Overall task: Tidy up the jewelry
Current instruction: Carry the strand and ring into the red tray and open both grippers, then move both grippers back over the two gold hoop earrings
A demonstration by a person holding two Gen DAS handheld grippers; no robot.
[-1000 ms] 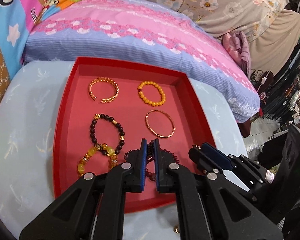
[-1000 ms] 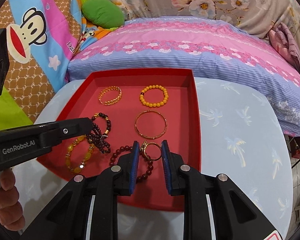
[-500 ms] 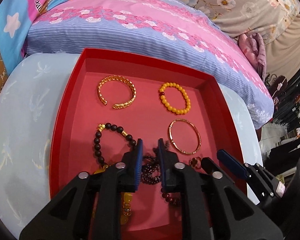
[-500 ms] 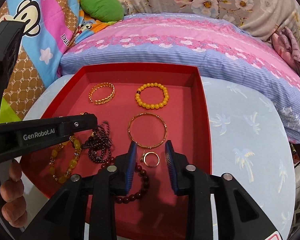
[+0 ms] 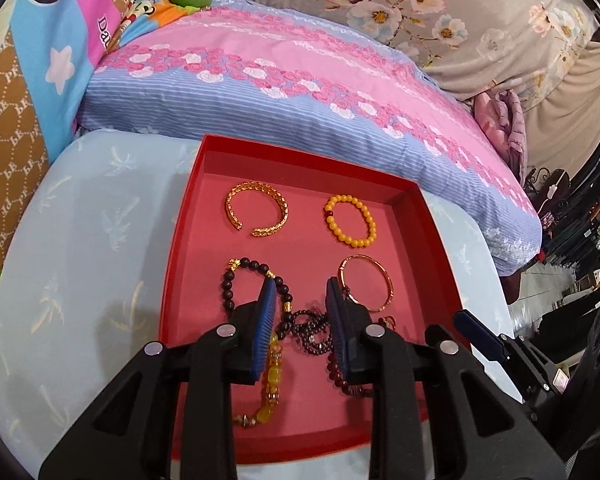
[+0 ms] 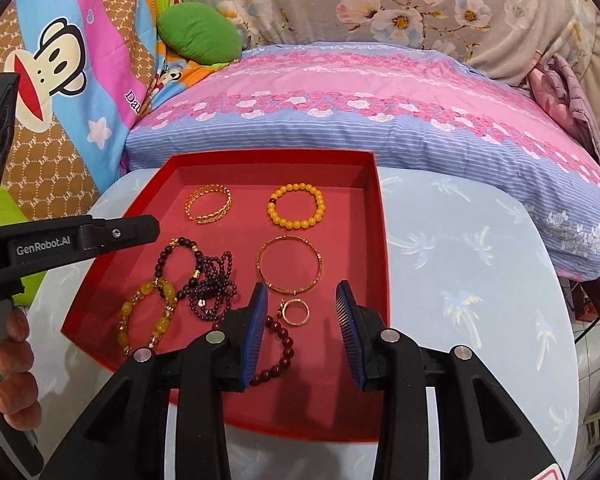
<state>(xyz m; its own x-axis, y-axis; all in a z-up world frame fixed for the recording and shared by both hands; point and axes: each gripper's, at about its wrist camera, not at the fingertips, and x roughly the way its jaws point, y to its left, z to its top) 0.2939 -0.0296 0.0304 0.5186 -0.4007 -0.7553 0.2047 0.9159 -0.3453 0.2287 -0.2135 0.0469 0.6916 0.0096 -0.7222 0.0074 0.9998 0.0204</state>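
Jewelry laid out in a red tray (image 6: 380,240) on a pale blue table (image 6: 480,280).

Gold ring (image 6: 295,312) sits untouched between the right gripper's (image 6: 302,334) parted pads. At nine o'clock, the left gripper (image 5: 302,332), jaws opening, hovers over tangled dark beads (image 5: 310,330).

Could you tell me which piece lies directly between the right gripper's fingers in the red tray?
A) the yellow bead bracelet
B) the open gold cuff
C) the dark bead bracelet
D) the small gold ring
D: the small gold ring lies flat on the red tray in the gap framed by the right gripper, whose fingers do not touch it.
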